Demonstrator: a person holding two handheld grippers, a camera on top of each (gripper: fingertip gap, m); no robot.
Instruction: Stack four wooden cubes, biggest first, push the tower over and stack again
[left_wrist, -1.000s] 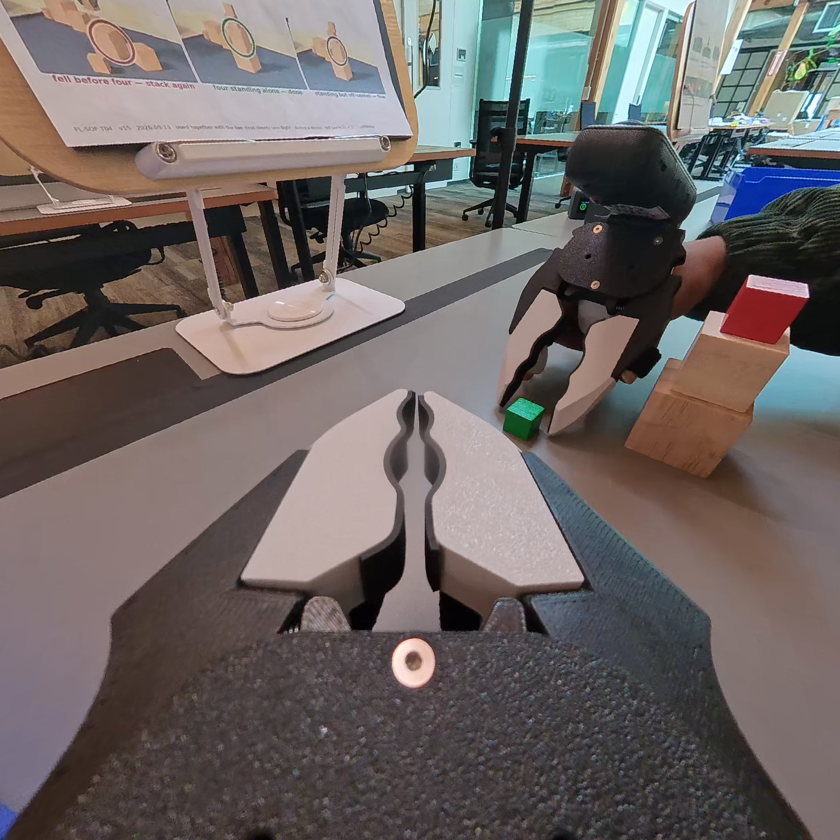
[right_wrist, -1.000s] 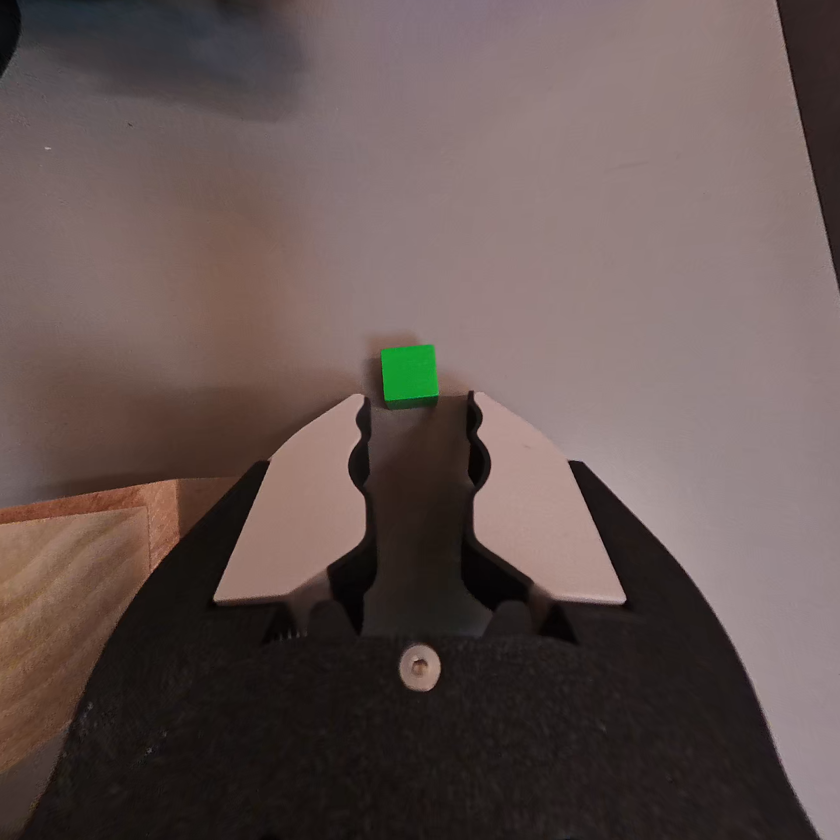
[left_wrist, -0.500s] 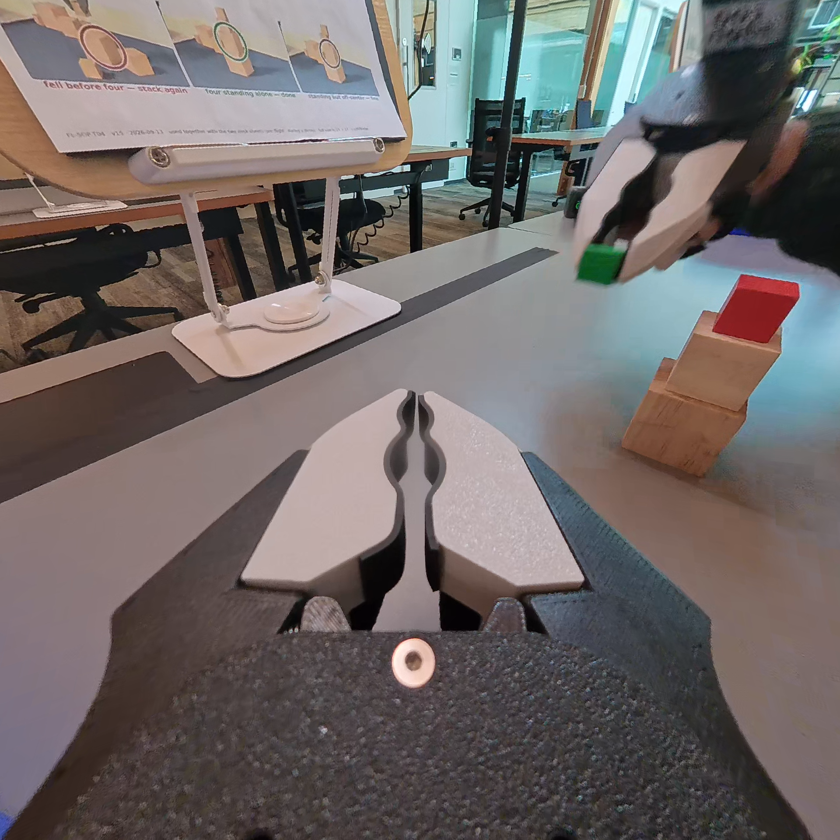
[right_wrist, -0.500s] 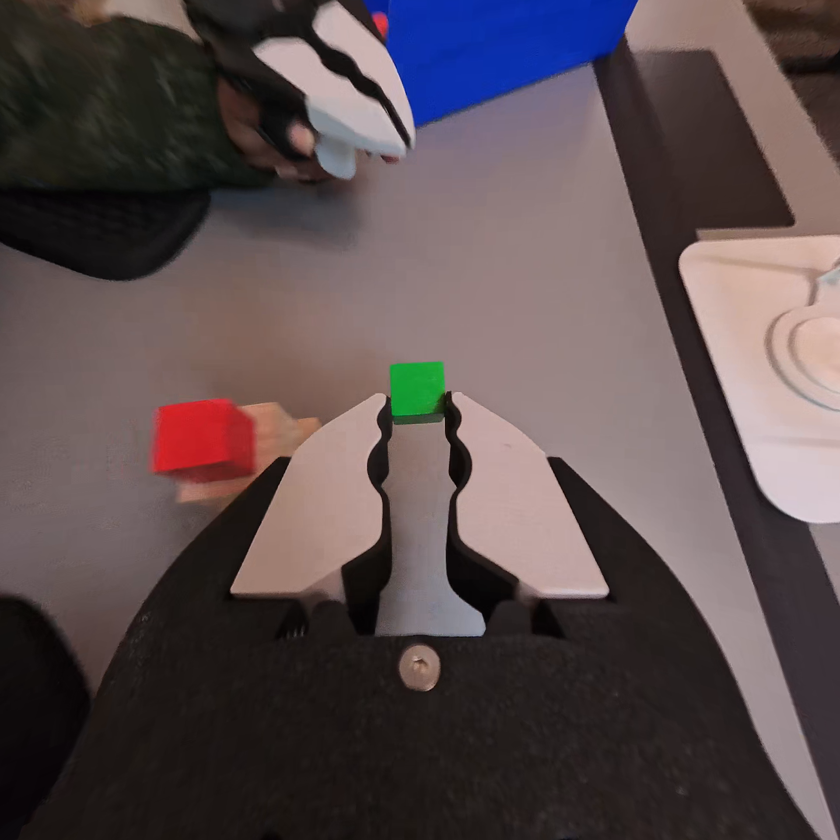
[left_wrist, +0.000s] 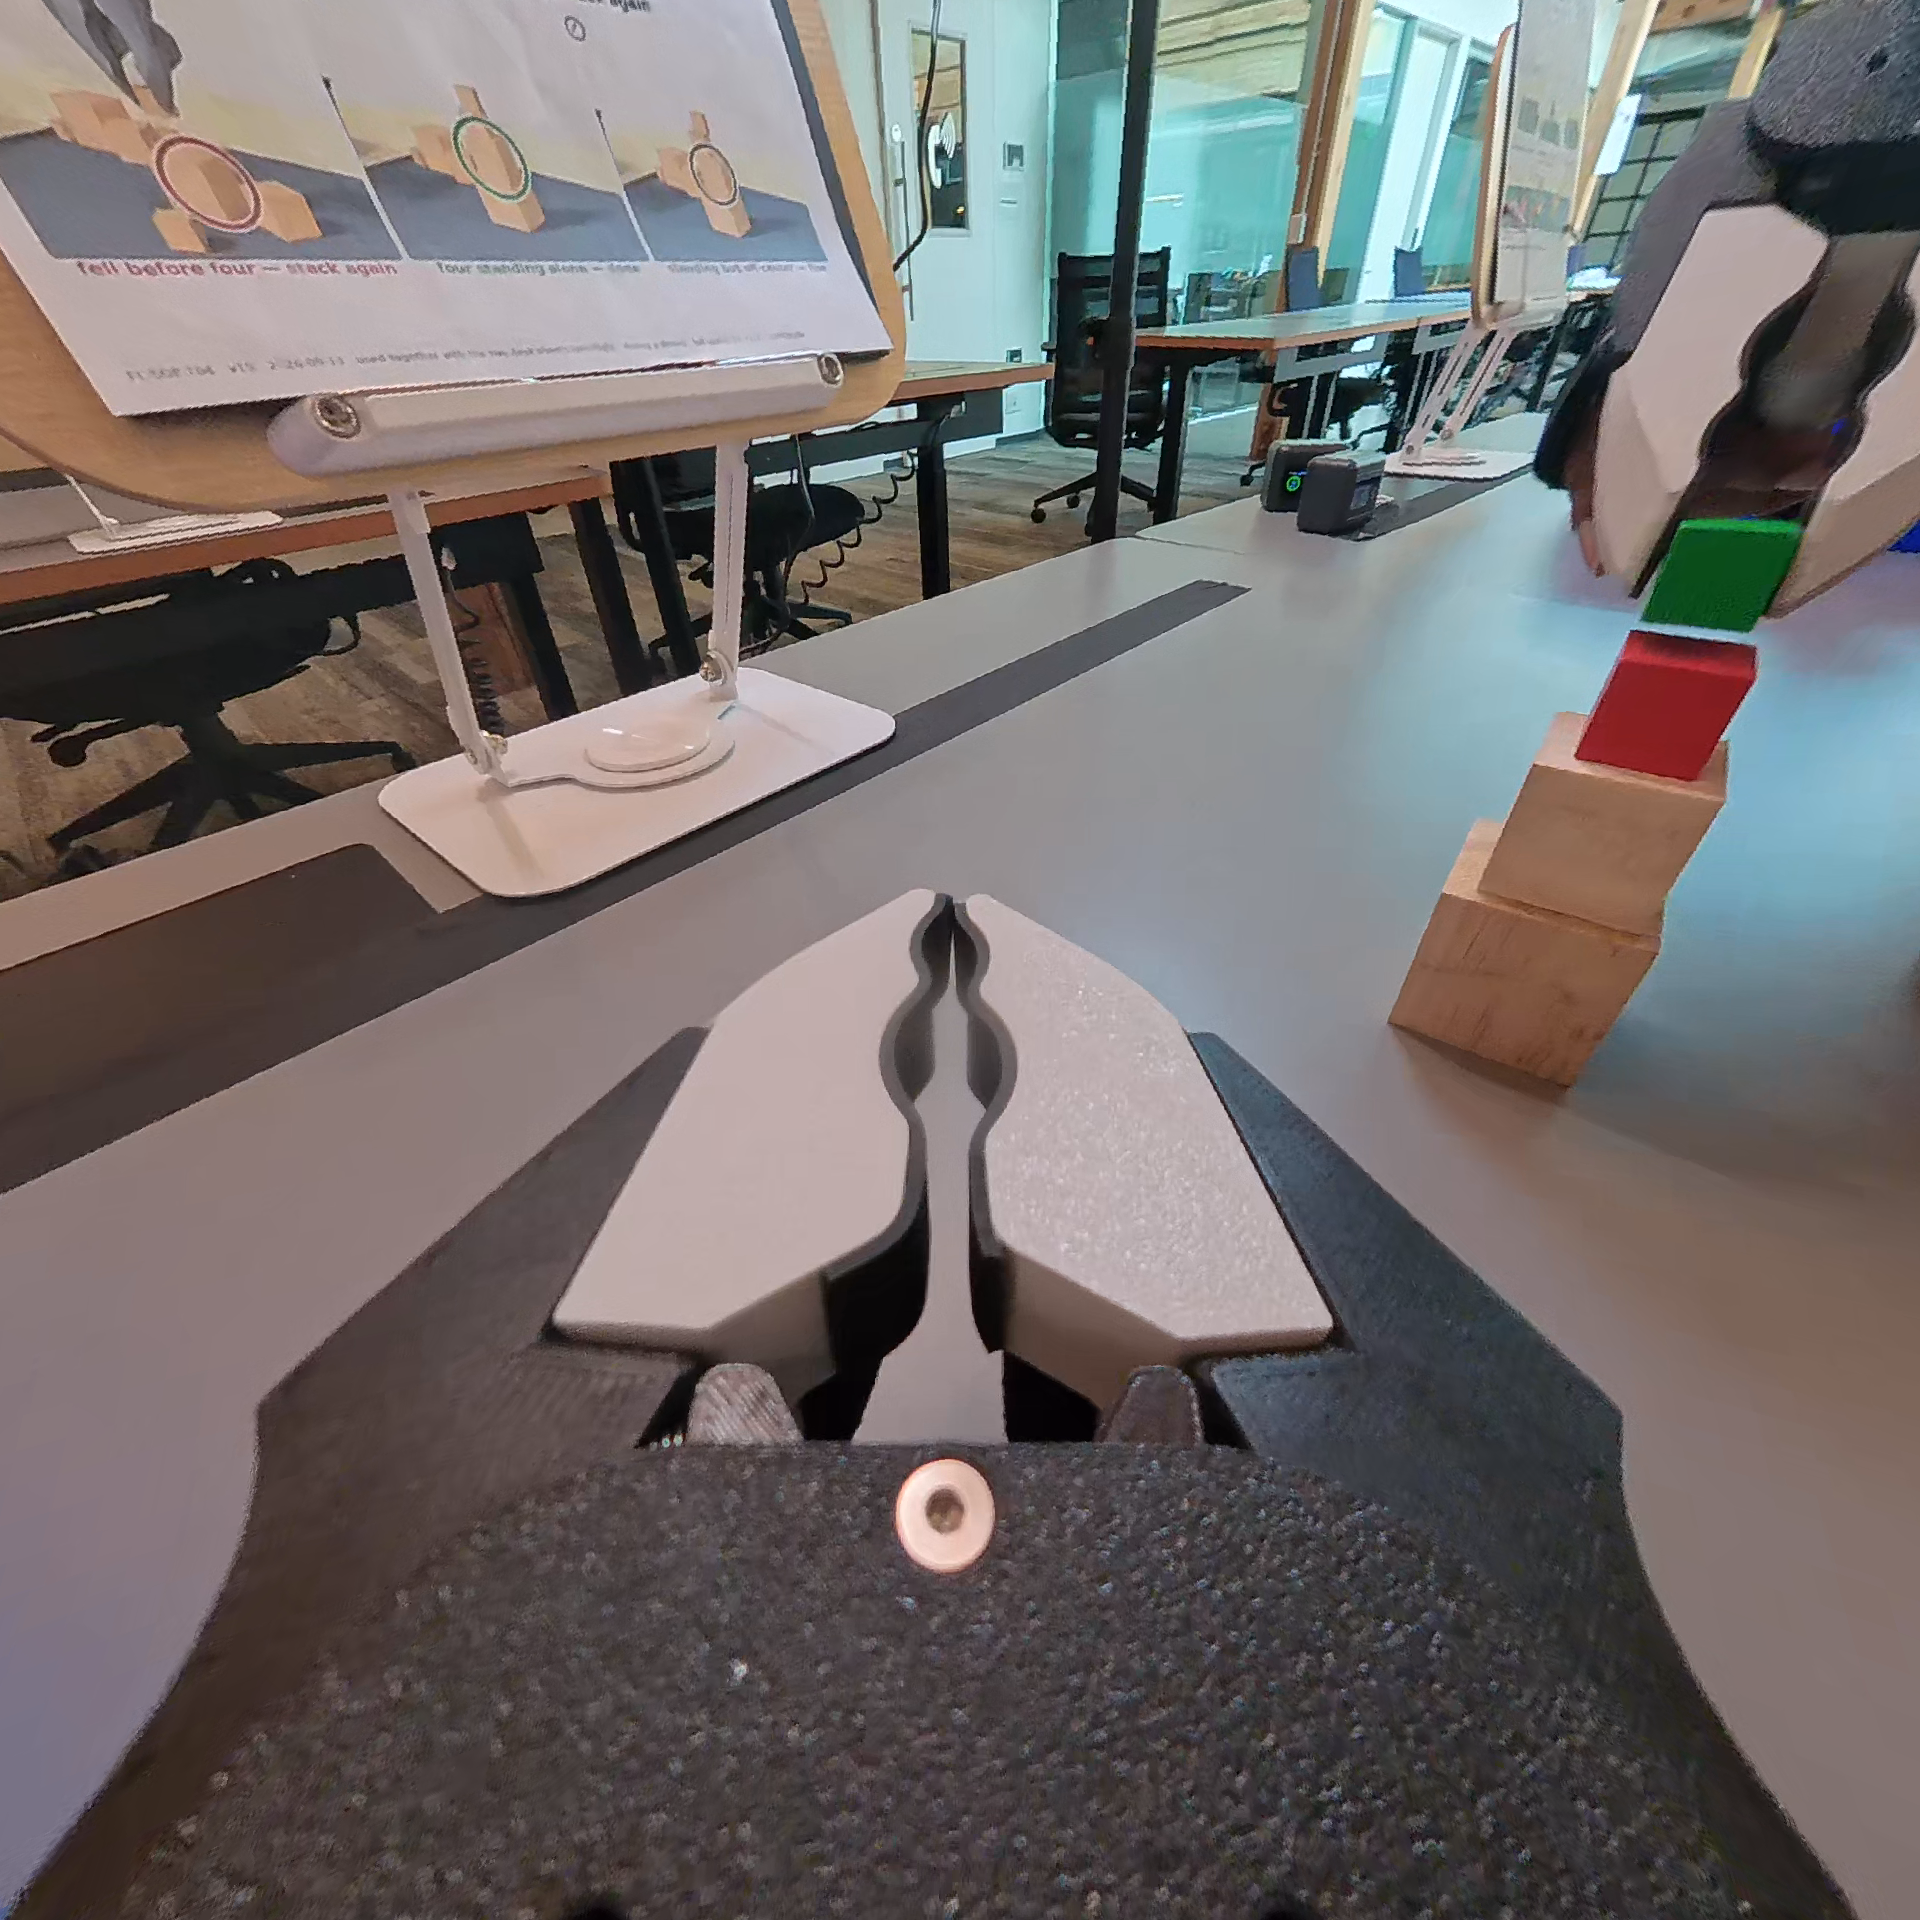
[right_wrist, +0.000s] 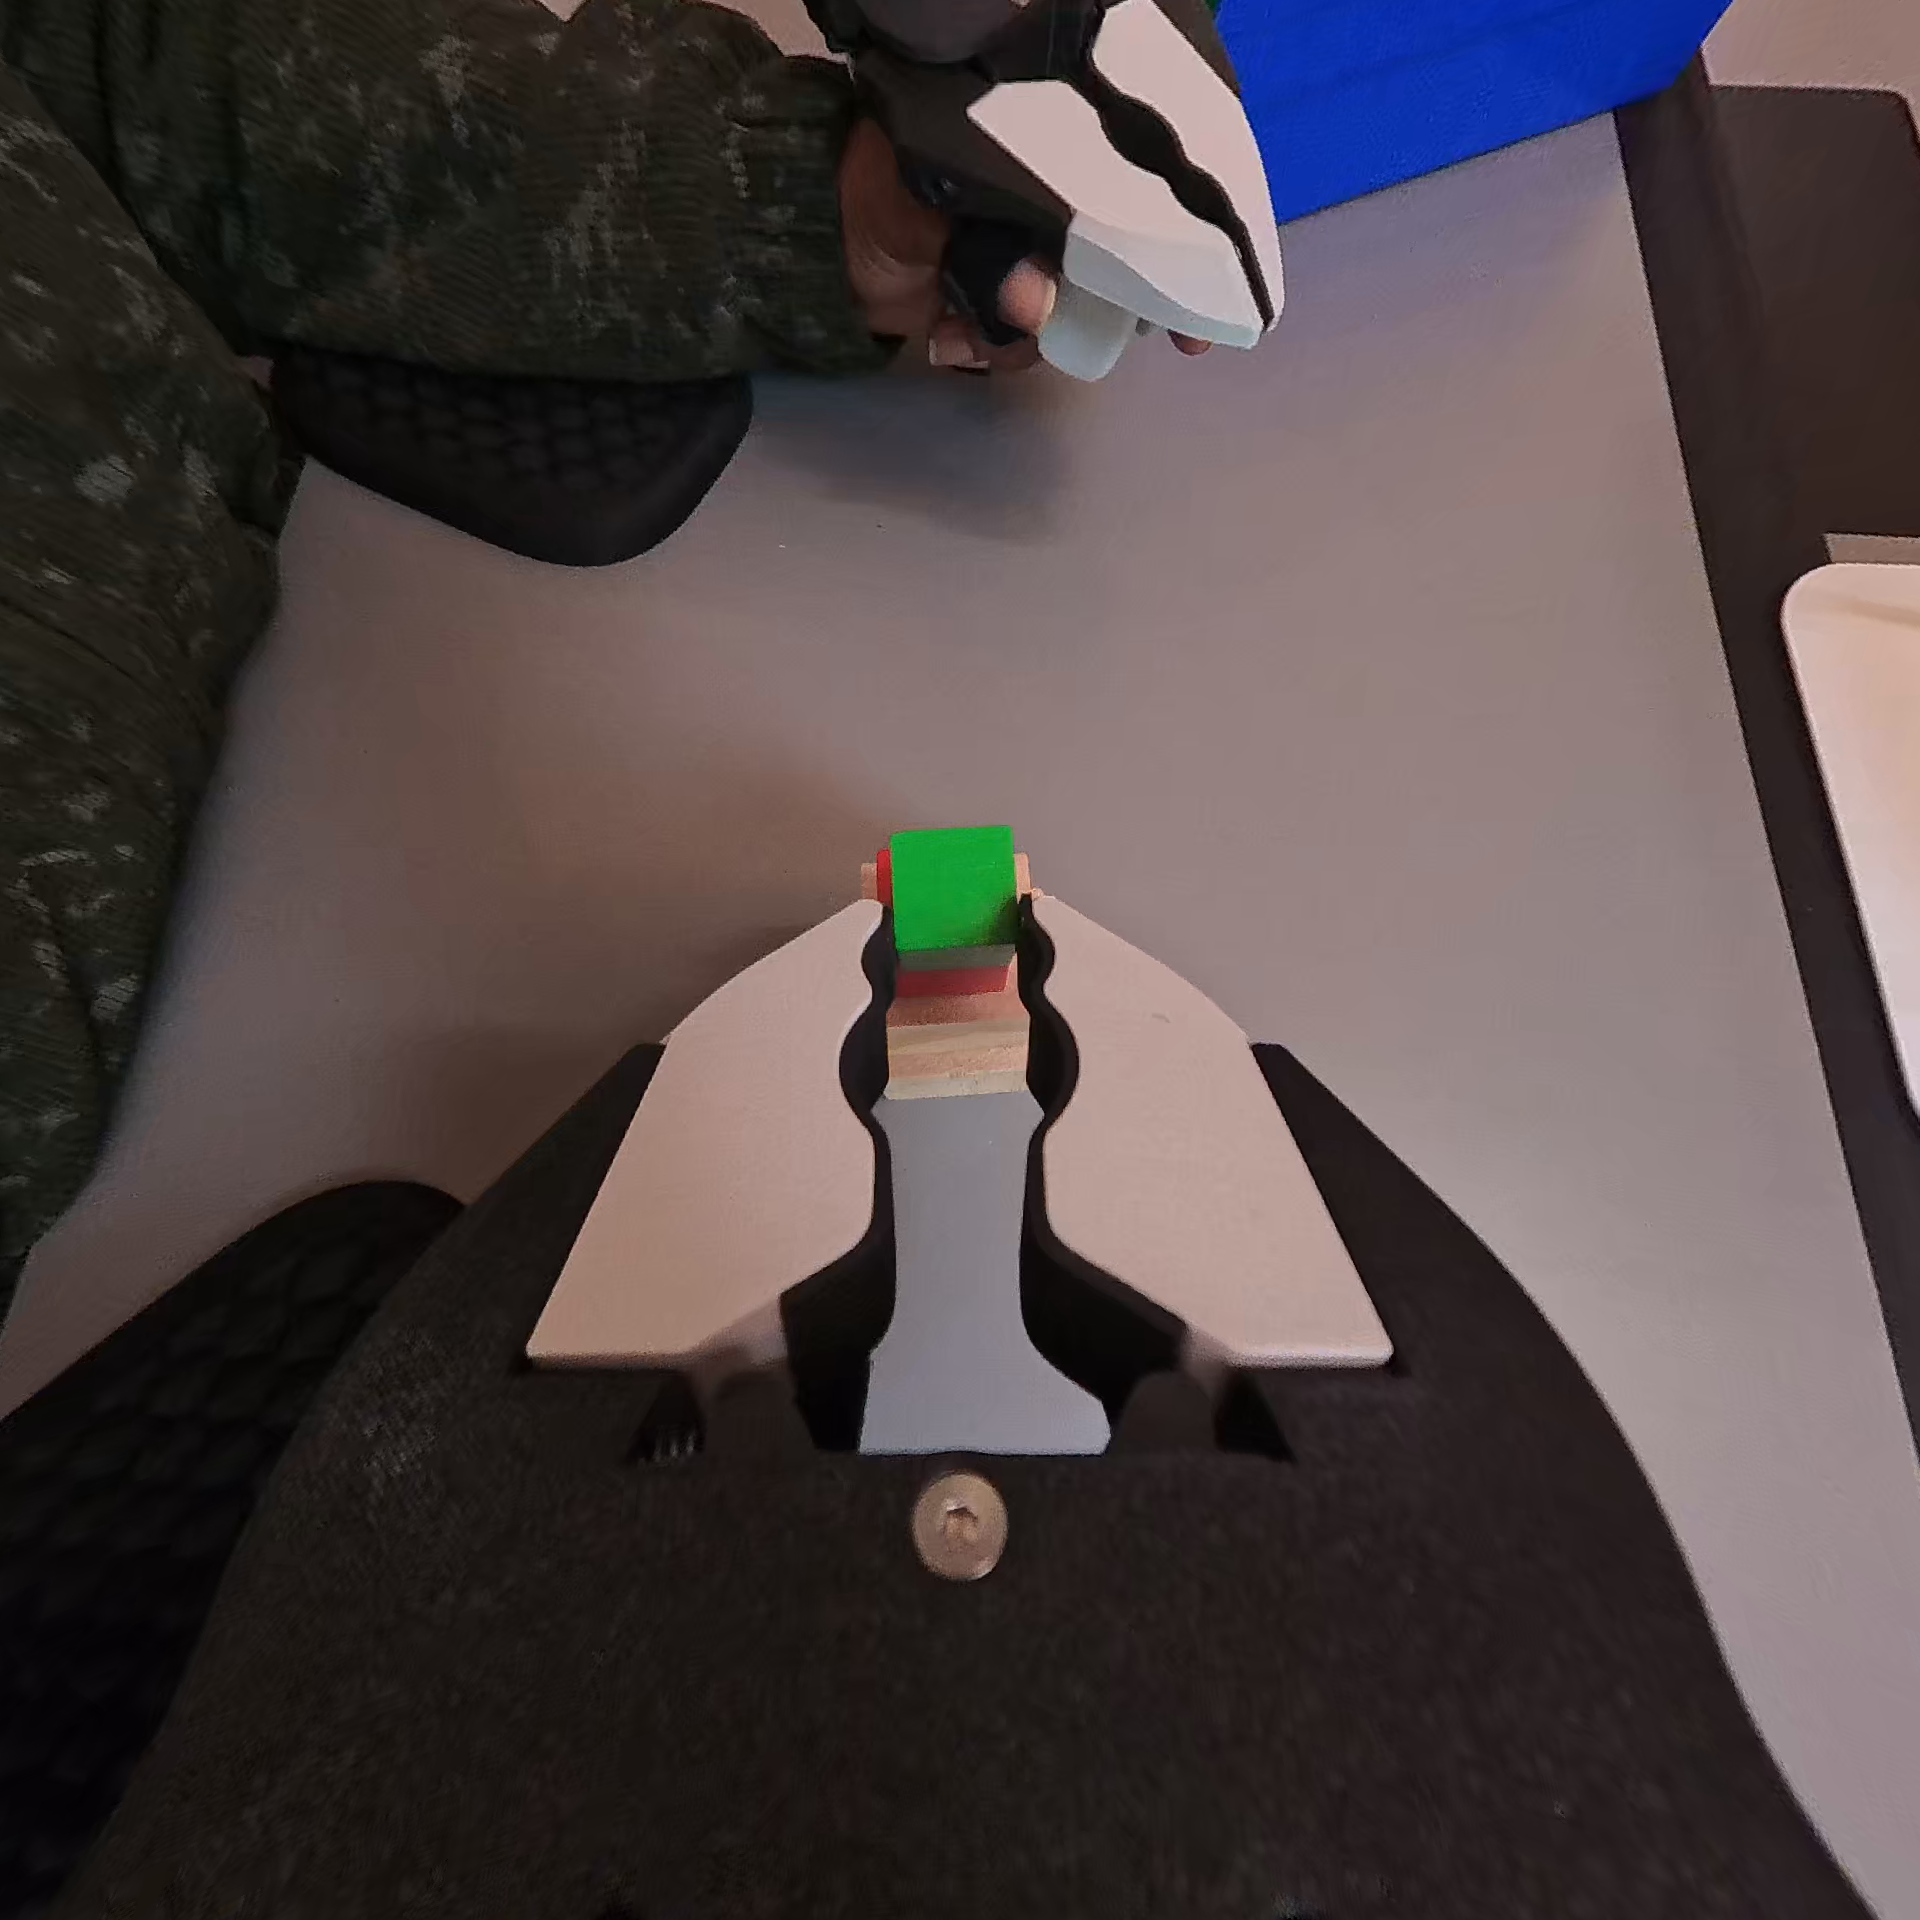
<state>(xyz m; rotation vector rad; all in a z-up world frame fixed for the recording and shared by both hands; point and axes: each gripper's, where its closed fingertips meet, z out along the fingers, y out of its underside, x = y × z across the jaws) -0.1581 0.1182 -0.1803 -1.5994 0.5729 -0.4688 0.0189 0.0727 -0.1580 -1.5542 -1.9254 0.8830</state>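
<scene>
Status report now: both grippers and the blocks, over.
Left gripper shut, empty, low over table. Right gripper shut on green cube, just above red cube topping two wooden blocks.

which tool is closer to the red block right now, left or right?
Right. The right tool hangs just above the red block, its fingers clamped on a green block. The left tool sits shut and bare, low over the table, well off to the stack's side.

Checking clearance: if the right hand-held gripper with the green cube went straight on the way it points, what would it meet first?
Probably the red cube directly under the green cube; a thin gap separates them.
</scene>
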